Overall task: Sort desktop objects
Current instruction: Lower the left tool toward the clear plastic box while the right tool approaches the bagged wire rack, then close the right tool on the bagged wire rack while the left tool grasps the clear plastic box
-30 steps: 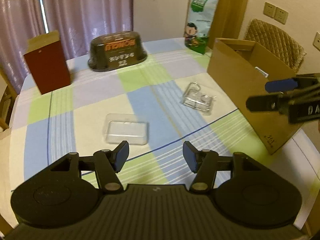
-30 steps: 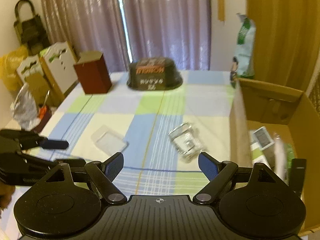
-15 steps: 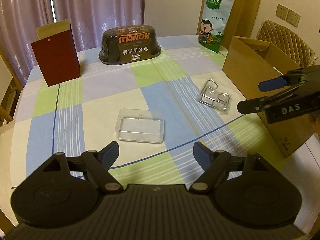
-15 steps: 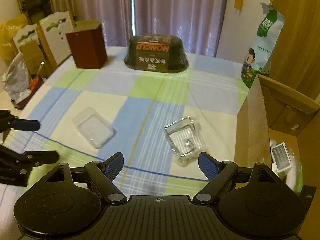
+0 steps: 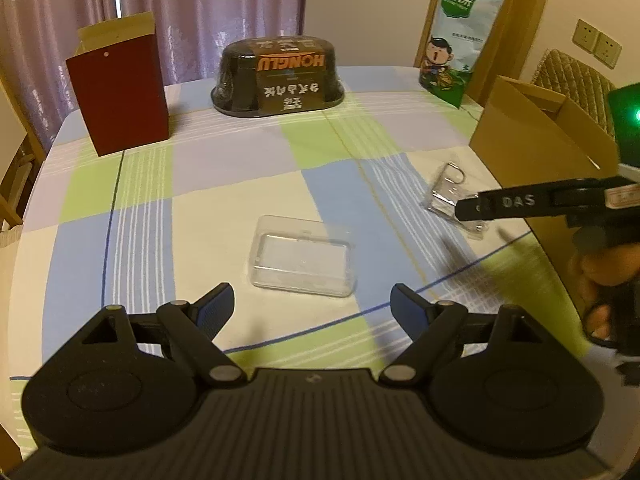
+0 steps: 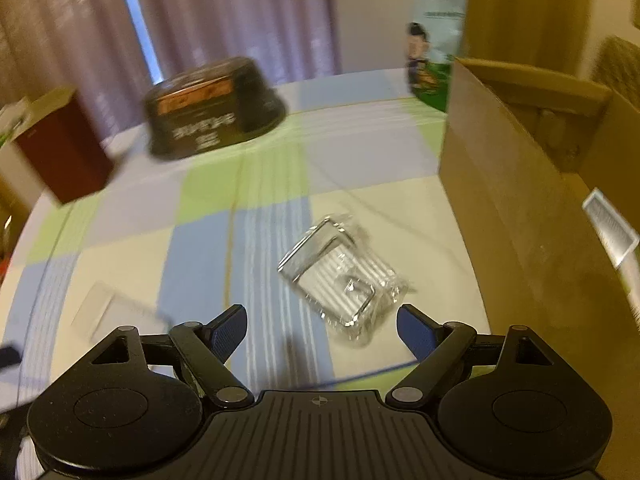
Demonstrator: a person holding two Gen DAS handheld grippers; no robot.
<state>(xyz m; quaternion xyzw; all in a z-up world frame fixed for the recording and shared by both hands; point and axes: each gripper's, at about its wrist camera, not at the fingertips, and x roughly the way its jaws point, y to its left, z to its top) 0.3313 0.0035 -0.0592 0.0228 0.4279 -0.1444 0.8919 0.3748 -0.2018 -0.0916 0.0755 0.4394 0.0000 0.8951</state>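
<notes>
A flat clear plastic lid [image 5: 303, 261] lies on the checked tablecloth just beyond my left gripper [image 5: 313, 308], which is open and holds nothing. A crumpled clear plastic package [image 6: 345, 276] lies right in front of my right gripper [image 6: 322, 330], also open and holding nothing. In the left wrist view the same package [image 5: 450, 192] sits partly behind the right gripper's finger [image 5: 520, 203]. The lid [image 6: 114, 314] shows blurred at the lower left of the right wrist view.
An open cardboard box [image 6: 520, 200] with items inside stands at the table's right edge [image 5: 532, 148]. At the back stand a red box [image 5: 120, 96], a dark domed food container [image 5: 279, 76] and a green snack bag [image 5: 460, 40]. A person's hand [image 5: 604, 276] holds the right gripper.
My left gripper has opened wider and come closer to the clear lid. The right gripper has swung down and forward over the crumpled package, its view now blurred by motion.
</notes>
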